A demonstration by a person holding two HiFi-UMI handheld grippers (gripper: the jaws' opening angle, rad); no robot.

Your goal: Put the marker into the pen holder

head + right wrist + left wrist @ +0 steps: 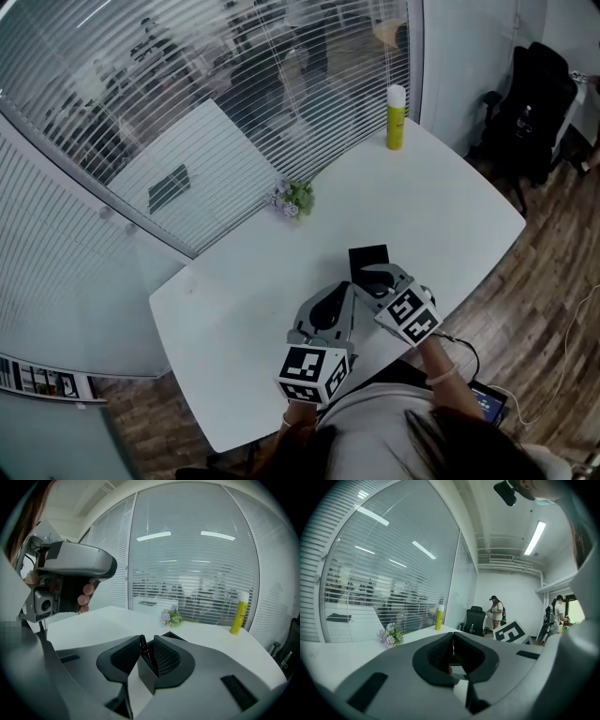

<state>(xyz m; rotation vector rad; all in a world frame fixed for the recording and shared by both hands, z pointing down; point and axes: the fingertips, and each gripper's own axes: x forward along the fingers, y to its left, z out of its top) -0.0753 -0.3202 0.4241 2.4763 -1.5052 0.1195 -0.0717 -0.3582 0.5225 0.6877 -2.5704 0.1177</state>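
- Head view: the left tool [345,292] and the right tool [373,275] are side by side above the near edge of the white desk [244,309].
- The black pen holder [367,255] stands on the desk right under the right tool's tips, just ahead and to the right of the left tool.
- Well ahead of both tools lies a small bunch of flowers [294,198], and farther off stands a yellow bottle [396,117].
- From this height, neither the marker nor the set of the jaws can be made out.
- Left gripper view: the left tool is clenched, its dark pads meeting at the tips.
- The flowers are ahead to its left and the bottle is almost straight ahead.
- Only this view shows a black office chair [474,620] and two people [497,611] standing beyond the far end of the desk.
- Right gripper view: the right tool is clenched on a thin black marker [143,645], which stands nearly upright between the pads.
- The marker's lower end drops out of sight at the top edge of the pen holder, whose near corner sits just below the jaws.
- Up and to this tool's left, a hand [86,595] holds the left tool.
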